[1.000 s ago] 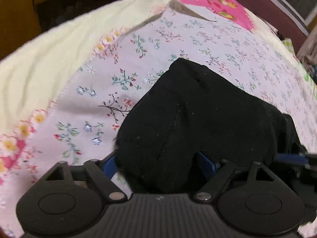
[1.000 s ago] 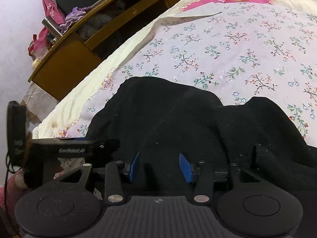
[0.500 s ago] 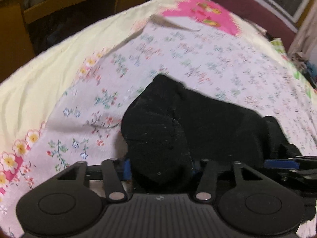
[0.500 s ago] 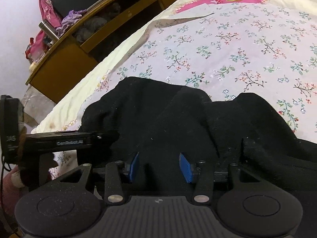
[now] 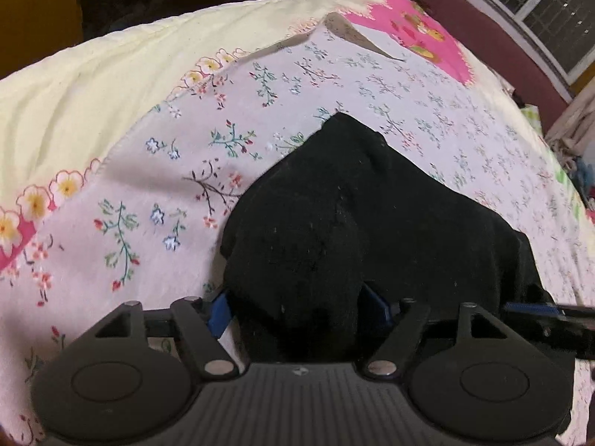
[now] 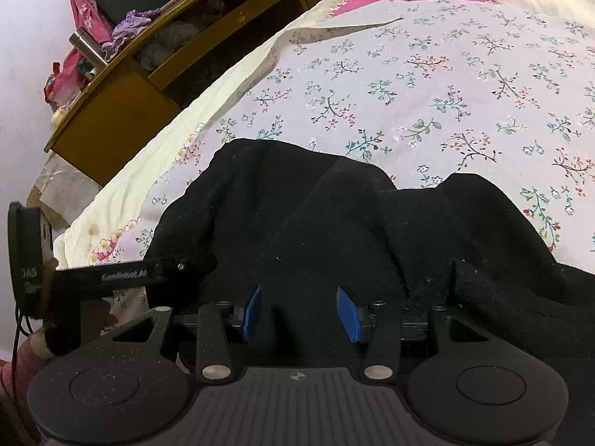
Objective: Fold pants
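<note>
— Left wrist view, what shows?
— The left gripper [image 5: 299, 306] has just been opening; a bunch of the black pants [image 5: 372, 223] sits between its fingers, grip unclear, on the floral bed [image 5: 148, 200].
— Right wrist view?
— The right gripper [image 6: 299, 314] has fingers parted over the pants [image 6: 297, 230], near the wooden cabinet [image 6: 111, 126] on the far left.

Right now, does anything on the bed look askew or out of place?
Yes. The black pants lie bunched in a lumpy heap rather than flat, with a raised fold between two humps. The floral sheet has a far corner flipped up, showing its underside against the yellow cover. Nothing looks spilled or damaged.
</note>
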{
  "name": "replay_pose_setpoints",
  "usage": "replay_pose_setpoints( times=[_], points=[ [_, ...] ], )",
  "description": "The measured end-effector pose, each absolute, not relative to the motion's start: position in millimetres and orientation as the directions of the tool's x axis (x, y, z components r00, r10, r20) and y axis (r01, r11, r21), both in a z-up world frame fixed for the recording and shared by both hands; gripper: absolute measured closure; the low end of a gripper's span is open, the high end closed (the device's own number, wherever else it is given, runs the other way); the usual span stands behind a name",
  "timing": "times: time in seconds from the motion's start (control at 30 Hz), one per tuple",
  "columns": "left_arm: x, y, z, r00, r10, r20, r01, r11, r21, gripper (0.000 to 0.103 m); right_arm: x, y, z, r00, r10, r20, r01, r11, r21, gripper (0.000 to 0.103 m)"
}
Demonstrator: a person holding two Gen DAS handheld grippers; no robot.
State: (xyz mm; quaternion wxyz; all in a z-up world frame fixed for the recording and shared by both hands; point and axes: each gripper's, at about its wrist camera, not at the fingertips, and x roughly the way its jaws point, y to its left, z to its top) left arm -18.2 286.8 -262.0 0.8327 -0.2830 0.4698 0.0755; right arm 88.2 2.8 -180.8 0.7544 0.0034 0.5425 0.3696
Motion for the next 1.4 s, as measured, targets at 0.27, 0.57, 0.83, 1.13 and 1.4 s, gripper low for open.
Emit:
replay_pose_setpoints(
  times=[0.27,0.57,0.83,1.13,1.4],
  points=[
    [6.8,287.8,-265.6,0.581,-0.206,-0.787,-0.374,0.791,-0.484,0.016,87.7,11.3,-182.9,0.122,0.547,-0.828,-0.575,0.719,0.39,0.068],
    [57.4,331.6,-283.1,0.397,-0.54,-0.742,-0.147,0.761,-0.632,0.011,82.7,15.0,-182.5,0.109,0.569,-0.815,-0.579,0.703,0.414,0.065],
    [62.6,307.4,-248.6,0.401,-0.422,-0.813,0.016,0.891,-0.454,0.033,83.0,9.2,-181.9,0.132,0.567,-0.813,-0.558,0.721,0.412,0.065],
    [104.4,303.2,-286.1,0.316,-0.49,-0.813,-0.009,0.855,-0.519,0.032,88.4,7.9,-185.2,0.133,0.569,-0.812,-0.543,0.727,0.421,0.065],
    [74.9,299.8,-252.6,0.425,-0.489,-0.762,-0.07,0.821,-0.566,0.055,87.7,-22.8,-177.6,0.218,0.566,-0.795,-0.489,0.768,0.413,0.07]
  ],
)
